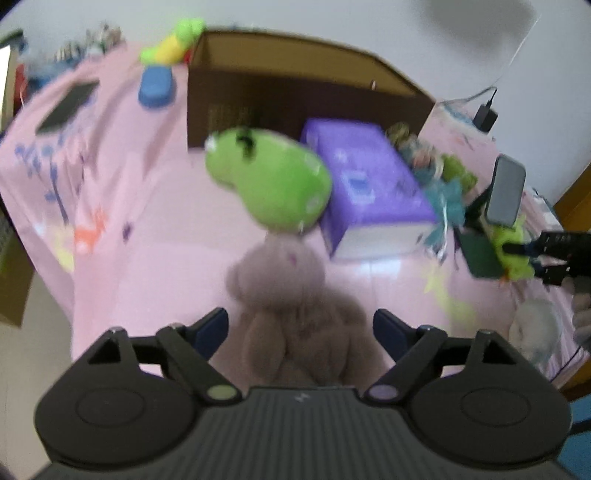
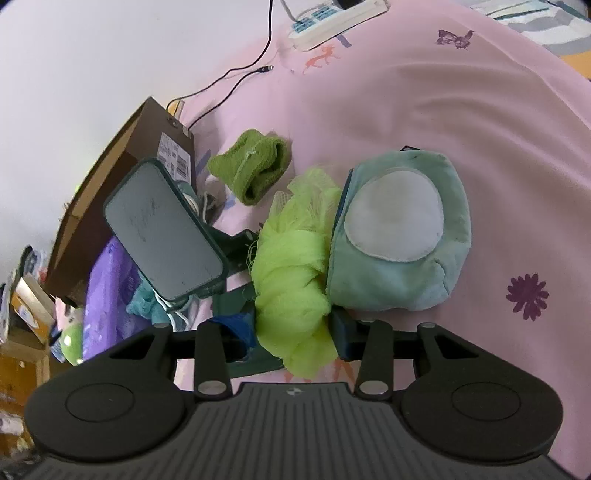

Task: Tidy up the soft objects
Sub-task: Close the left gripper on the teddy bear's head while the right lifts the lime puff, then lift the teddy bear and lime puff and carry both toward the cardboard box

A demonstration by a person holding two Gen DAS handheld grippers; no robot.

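Observation:
In the left wrist view my left gripper (image 1: 299, 328) is open around a mauve plush bear (image 1: 291, 299) lying on the pink sheet (image 1: 147, 221). A green plush (image 1: 269, 181) lies just beyond the bear. A brown cardboard box (image 1: 295, 96) stands behind it. In the right wrist view my right gripper (image 2: 291, 332) is shut on a lime green mesh puff (image 2: 291, 273). A teal plush with a white oval patch (image 2: 399, 229) lies against the puff on the right. A green knitted piece (image 2: 251, 166) lies further back.
A purple tissue pack (image 1: 369, 184) lies right of the green plush. A phone on a stand (image 2: 166, 229) rises left of the puff. A power strip (image 2: 332, 18) and cable (image 2: 229, 77) lie at the far edge. A yellow-green plush (image 1: 173, 40) and blue object (image 1: 155, 86) sit far left.

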